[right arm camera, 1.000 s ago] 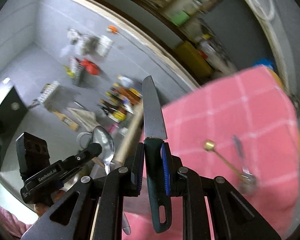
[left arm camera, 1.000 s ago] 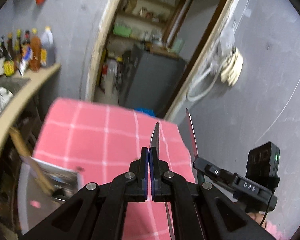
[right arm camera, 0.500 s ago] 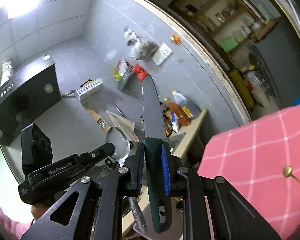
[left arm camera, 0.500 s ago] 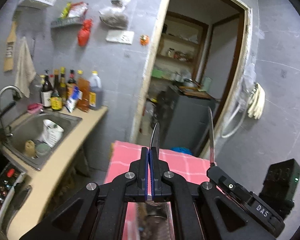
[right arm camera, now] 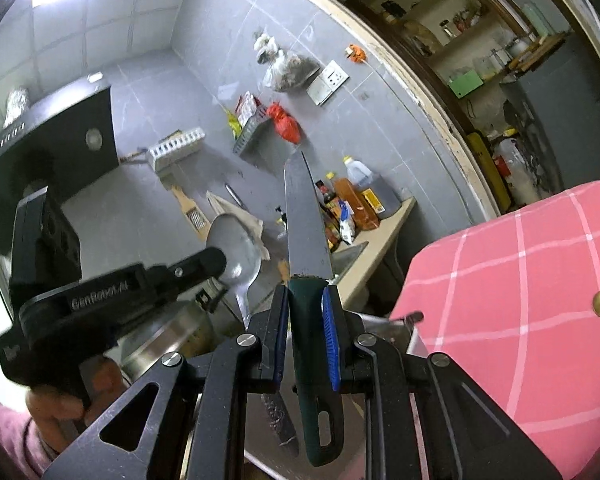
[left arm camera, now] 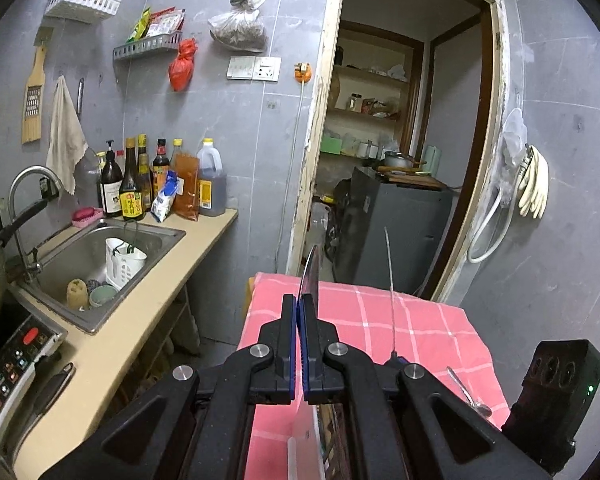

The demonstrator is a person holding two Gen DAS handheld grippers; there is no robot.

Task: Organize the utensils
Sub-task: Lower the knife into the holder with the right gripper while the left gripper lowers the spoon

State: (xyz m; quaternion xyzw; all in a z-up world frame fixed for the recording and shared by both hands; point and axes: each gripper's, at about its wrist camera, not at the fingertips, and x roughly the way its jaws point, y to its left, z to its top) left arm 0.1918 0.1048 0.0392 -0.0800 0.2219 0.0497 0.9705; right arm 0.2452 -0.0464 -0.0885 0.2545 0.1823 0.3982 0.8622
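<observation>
Pink white-checked tablecloth (left arm camera: 416, 320), dark green knife handle (right arm camera: 310, 332), blue tool pads (right arm camera: 329, 344), silver spoon (right arm camera: 236, 250).

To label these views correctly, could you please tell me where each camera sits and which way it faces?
Left wrist: sits on the left gripper, shut on a spoon seen edge-on, facing the sink, doorway and pink tablecloth; the right gripper's knife shows as a thin line.
Right wrist: sits on the right gripper, shut on a green-handled knife, tilted up toward the wall and range hood; the person's hand shows.
Shared: bottles, tablecloth, doorway, and each shows the other gripper.
</observation>
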